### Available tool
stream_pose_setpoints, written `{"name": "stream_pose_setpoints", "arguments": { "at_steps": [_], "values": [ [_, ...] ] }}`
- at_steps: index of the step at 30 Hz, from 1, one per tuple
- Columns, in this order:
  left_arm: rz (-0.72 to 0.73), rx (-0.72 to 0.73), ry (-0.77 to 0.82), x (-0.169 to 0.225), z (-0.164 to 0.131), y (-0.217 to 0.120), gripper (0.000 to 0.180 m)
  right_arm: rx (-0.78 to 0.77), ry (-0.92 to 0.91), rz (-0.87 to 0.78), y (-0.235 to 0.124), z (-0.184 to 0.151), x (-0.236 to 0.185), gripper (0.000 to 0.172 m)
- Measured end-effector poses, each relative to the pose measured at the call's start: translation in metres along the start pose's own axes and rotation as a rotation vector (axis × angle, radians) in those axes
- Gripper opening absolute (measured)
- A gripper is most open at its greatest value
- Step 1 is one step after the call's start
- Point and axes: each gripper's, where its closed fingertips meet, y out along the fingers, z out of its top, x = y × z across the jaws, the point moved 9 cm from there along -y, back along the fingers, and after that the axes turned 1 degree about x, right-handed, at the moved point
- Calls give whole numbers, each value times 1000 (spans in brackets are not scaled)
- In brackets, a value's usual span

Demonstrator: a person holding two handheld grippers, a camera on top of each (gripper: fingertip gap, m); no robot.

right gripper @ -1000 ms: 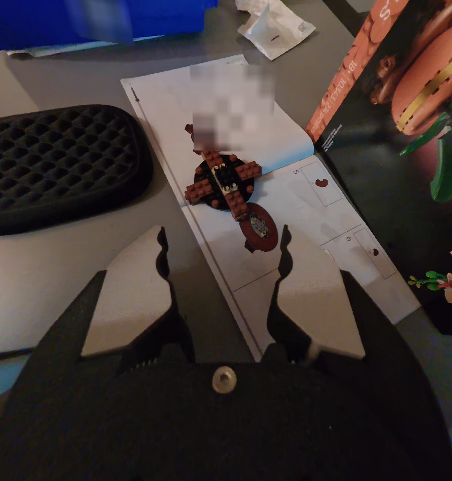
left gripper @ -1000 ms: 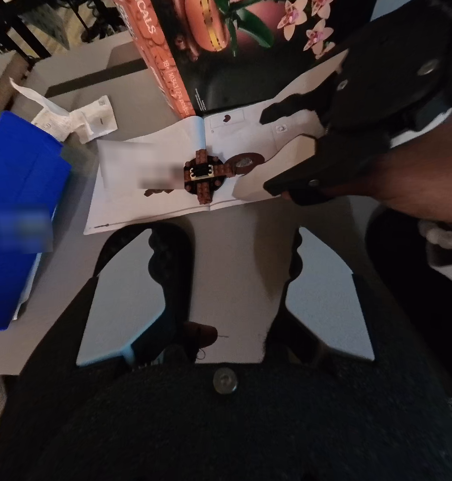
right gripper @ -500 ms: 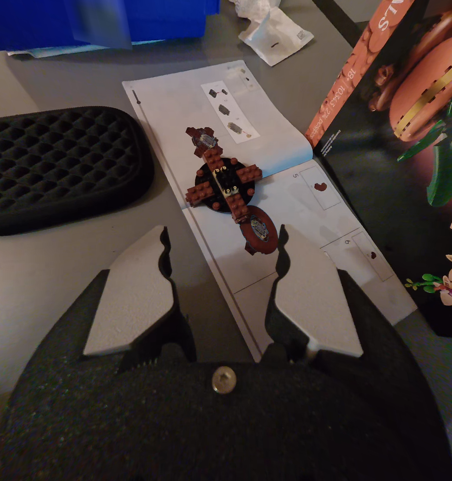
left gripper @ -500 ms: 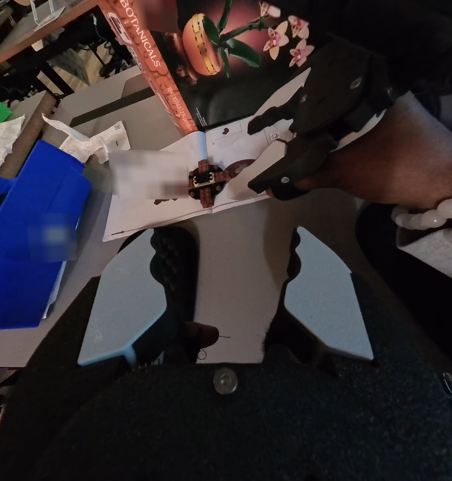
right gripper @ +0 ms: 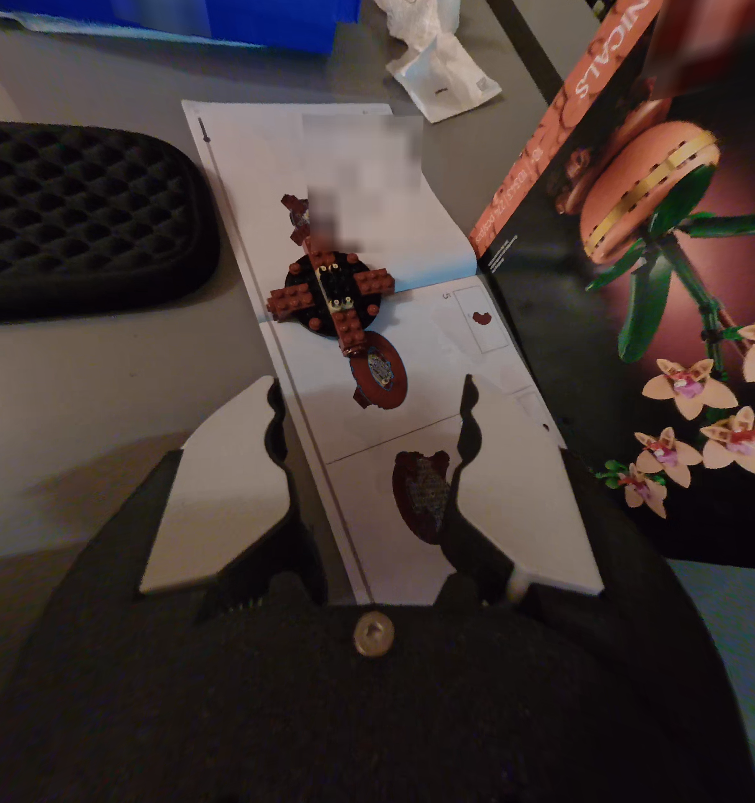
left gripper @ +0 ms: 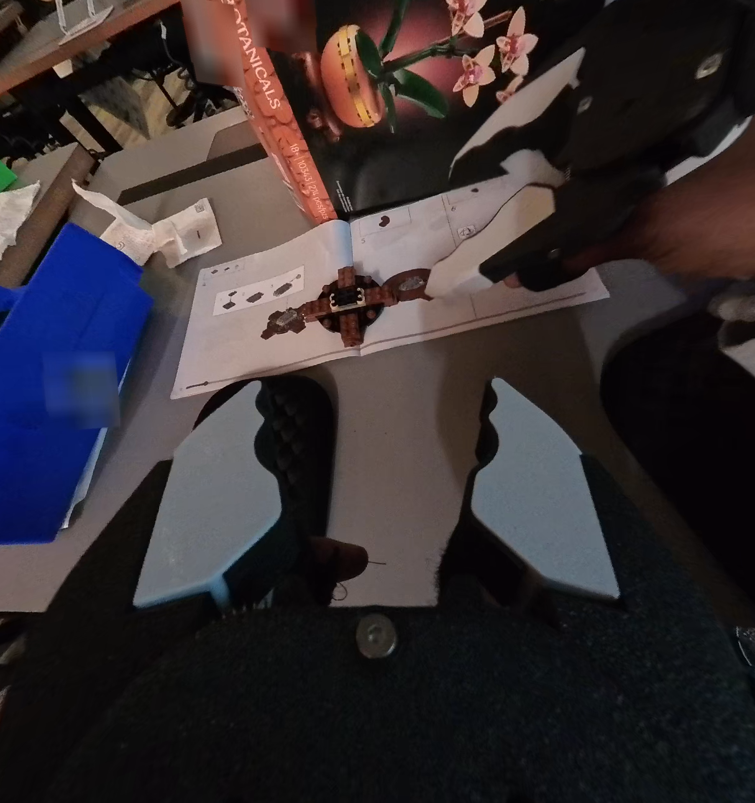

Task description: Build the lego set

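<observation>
A brown and black brick assembly (left gripper: 347, 304) with four brown arms lies on an open instruction booklet (left gripper: 254, 347). It also shows in the right wrist view (right gripper: 332, 295). A brown oval part (right gripper: 380, 369) sits at the end of its near arm. My right gripper (right gripper: 371, 382) is open just short of that oval, over the booklet (right gripper: 410, 439). A dark brown rounded shape (right gripper: 423, 491) lies on the page by my right finger's inner edge; neither pad presses it. My left gripper (left gripper: 377, 386) is open and empty, short of the booklet, over a black mesh case (left gripper: 293, 434).
A plant-set box (left gripper: 367, 108) stands behind the booklet. A blue bin (left gripper: 54, 369) is at the left, with crumpled white bags (left gripper: 158, 230) beyond it. The black mesh case (right gripper: 75, 217) lies left of the booklet. A person's hand (left gripper: 693, 234) holds the right gripper (left gripper: 445, 221). The black mesh case (left gripper: 293, 434) is about 15 cm from both grippers' fingertips.
The left gripper has drawn back, so more of the table and box shows. The right gripper has shifted slightly, and the dark brown shape now shows between its fingers. Both stay open.
</observation>
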Motion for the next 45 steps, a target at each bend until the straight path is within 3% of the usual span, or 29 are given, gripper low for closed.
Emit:
{"name": "stream_pose_setpoints", "arguments": {
  "at_steps": [23, 31, 37, 41, 45],
  "values": [
    [-5, -4, -10, -7, -9, 1, 88, 54, 37, 20, -1, 3, -2, 69],
    [-21, 18, 17, -42, -10, 13, 84, 74, 91, 31, 2, 7, -9, 75],
    [-145, 18, 49, -91, -17, 51, 80, 146, 112, 110, 10, 5, -13, 66],
    [-324, 37, 60, -126, -16, 83, 66, 117, 159, 100, 12, 8, -10, 77],
    [-557, 75, 80, -146, -14, 111, 57, 14, 205, 75, 20, 16, -10, 102]
  ]
}}
